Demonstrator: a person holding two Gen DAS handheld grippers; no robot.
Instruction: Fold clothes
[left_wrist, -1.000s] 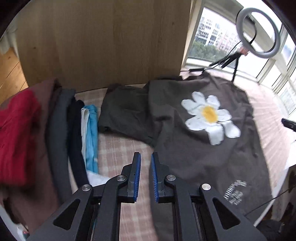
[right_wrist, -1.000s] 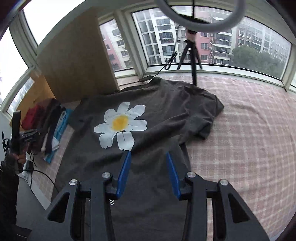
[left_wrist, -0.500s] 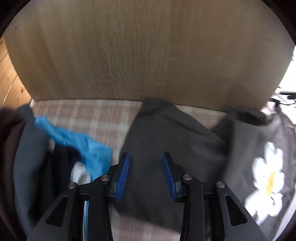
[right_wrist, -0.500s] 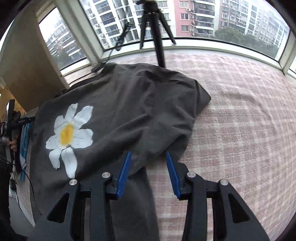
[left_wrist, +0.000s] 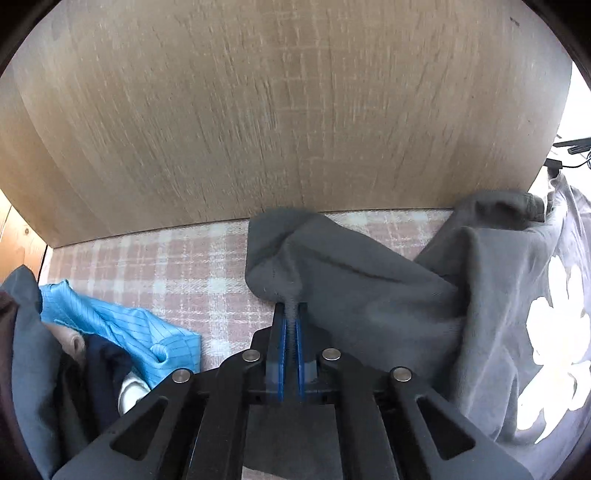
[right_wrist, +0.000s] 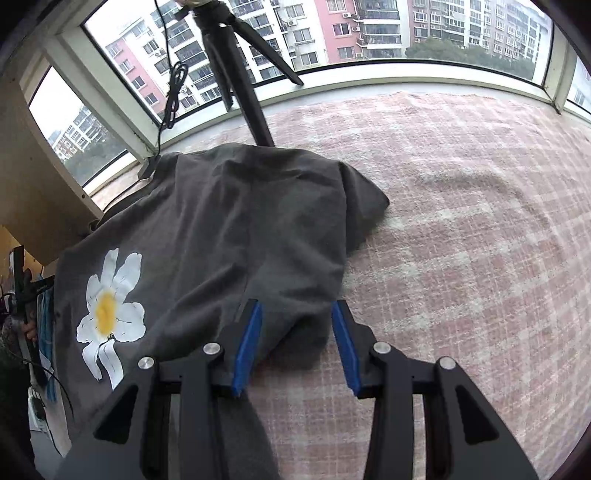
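Note:
A dark grey T-shirt (right_wrist: 221, 221) with a white and yellow daisy print (right_wrist: 110, 306) lies spread on the plaid cover. In the left wrist view my left gripper (left_wrist: 291, 306) is shut on the hem of the T-shirt's (left_wrist: 369, 295) sleeve, with a thin fold of cloth pinched between the blue pads. My right gripper (right_wrist: 295, 321) stands open low over the shirt's other side. A bunched fold of grey cloth lies between its fingers, and the pads do not press it.
A wooden panel (left_wrist: 295, 110) rises right behind the left sleeve. A pile of clothes with a blue garment (left_wrist: 122, 332) lies at the left. The plaid cover (right_wrist: 461, 240) stretches to the right. A black tripod (right_wrist: 251, 103) and windows stand behind the shirt.
My left gripper swung to the sleeve by the wooden panel, opened, then shut on its hem. My right gripper sank toward the shirt's right edge with its jaws equally wide.

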